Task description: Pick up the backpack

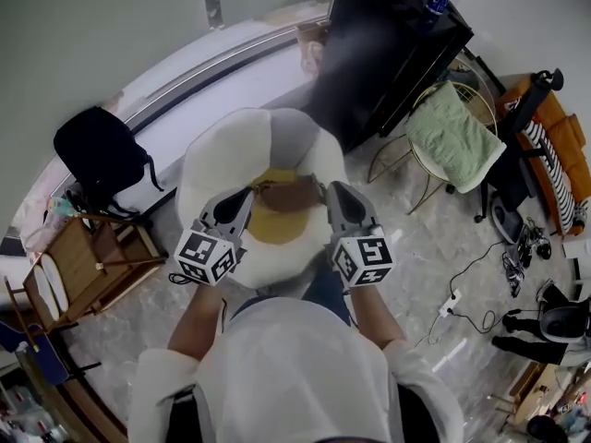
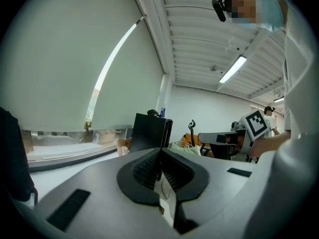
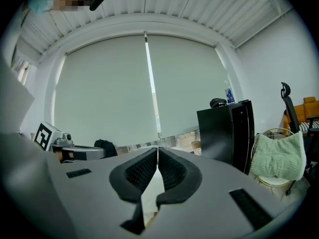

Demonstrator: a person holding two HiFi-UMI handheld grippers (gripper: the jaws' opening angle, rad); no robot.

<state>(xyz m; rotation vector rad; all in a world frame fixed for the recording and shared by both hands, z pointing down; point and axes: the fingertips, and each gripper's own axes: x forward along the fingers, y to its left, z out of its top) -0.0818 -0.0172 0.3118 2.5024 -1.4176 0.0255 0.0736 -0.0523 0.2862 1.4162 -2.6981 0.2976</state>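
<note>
Both jaw pairs are clenched, empty. The black backpack (image 1: 100, 153) sits far left, beyond the wooden chair (image 1: 88, 270), well apart from the left gripper (image 1: 242, 198), which is nearer than the right gripper (image 1: 337, 197).

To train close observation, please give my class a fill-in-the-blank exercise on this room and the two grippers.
The jaws of the left gripper and the right gripper are ___.
The backpack is ___ in colour.
In the head view, the backpack lies to the ___ of both grippers.
The towel beside the cabinet is ___.
Missing words: shut; black; left; green.
</note>
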